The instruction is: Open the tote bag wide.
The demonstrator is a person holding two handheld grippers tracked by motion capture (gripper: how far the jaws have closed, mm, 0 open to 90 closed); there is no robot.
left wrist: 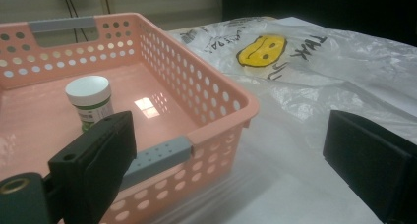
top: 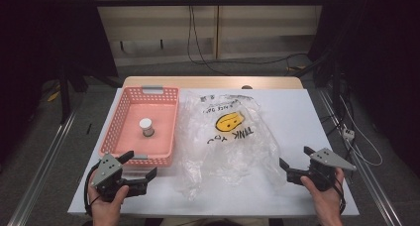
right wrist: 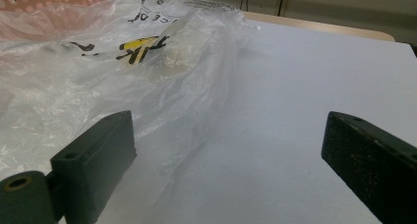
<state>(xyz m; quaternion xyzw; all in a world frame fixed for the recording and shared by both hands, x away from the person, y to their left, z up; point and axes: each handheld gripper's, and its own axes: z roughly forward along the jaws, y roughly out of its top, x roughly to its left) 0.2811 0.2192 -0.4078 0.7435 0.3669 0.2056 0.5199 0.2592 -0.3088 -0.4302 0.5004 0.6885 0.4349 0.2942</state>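
Opening stage, nothing gripped yet. Left gripper (top: 139, 167) held low at the near left corner of the desk (top: 292, 117), just in front of the pink basket (top: 115, 129); fingers (left wrist: 93, 157) spread wide, released, nothing between them. Right gripper (top: 293, 162) held at the near right, just beside the edge of the clear plastic bag (top: 225, 146); fingers (right wrist: 96, 153) likewise spread and released, bare desk between them.

Small jar (top: 146, 127) with white lid standing upright in the basket, roughly mid-floor, apart from every wall. Seen again in the left gripper view as jar (left wrist: 90, 102), beyond the near rim with its grey handle (left wrist: 157, 159). Bag lying crumpled and flat on the desk, right of the basket and touching its side, yellow face print (top: 229, 121) uppermost, mouth not discernible from these views.

Judged step: approach, both hands poised before first contact; likely bagging of the jar, though not certain from the layout alone.

Next move, as judged: left gripper to rise over the near basket rim, descend around the jar and close on its body below the lid. Right gripper to pinch a single layer of bag film and lift to find the opening. Risks: thin film slipping or bunching; jar tipping if struck off-centre.
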